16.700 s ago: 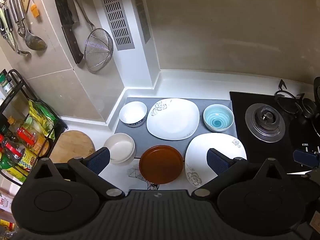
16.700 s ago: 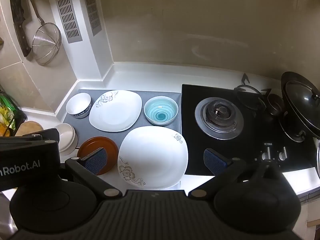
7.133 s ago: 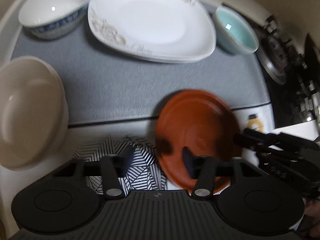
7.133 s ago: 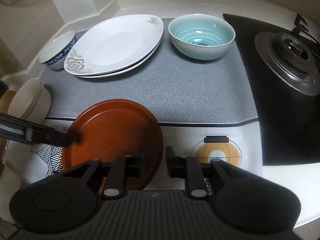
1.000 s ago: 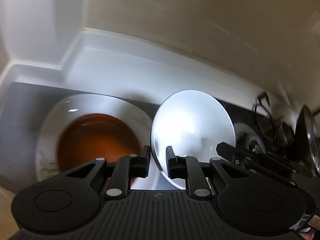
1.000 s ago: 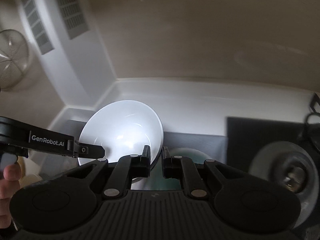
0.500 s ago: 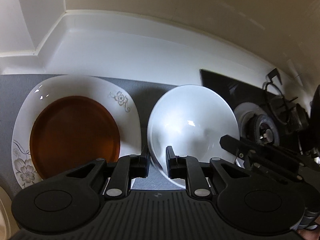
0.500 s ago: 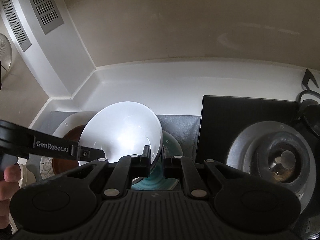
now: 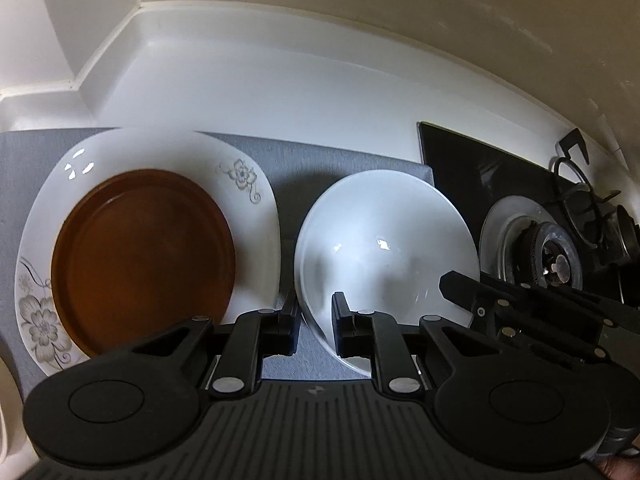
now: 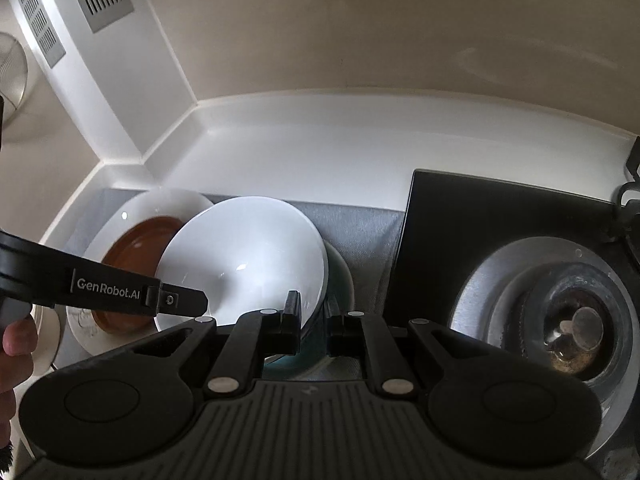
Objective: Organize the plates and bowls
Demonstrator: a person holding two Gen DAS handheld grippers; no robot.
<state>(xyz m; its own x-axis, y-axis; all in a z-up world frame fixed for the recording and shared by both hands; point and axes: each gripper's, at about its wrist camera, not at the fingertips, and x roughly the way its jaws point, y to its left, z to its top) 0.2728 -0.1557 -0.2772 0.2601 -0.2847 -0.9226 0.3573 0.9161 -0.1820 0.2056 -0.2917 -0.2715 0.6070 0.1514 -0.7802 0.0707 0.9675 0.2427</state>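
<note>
A white bowl (image 9: 384,256) is held by both grippers on opposite rims. My left gripper (image 9: 316,320) is shut on its left rim, my right gripper (image 10: 314,316) on its right rim. The bowl (image 10: 244,256) sits tilted in or just over the teal bowl (image 10: 340,276), whose rim shows beside it; whether they touch I cannot tell. The brown plate (image 9: 142,256) lies on the white floral plates (image 9: 248,184) on the grey mat (image 9: 340,160). It also shows in the right wrist view (image 10: 136,248).
The black gas hob (image 10: 500,220) with its burner (image 10: 576,320) is to the right of the mat. The white counter (image 9: 260,80) runs back to the wall and a corner pillar. A cream bowl's edge (image 10: 48,328) shows at the far left.
The white bowl has come down and nearer to the teal bowl, held by both grippers throughout. The view has dropped closer to the mat.
</note>
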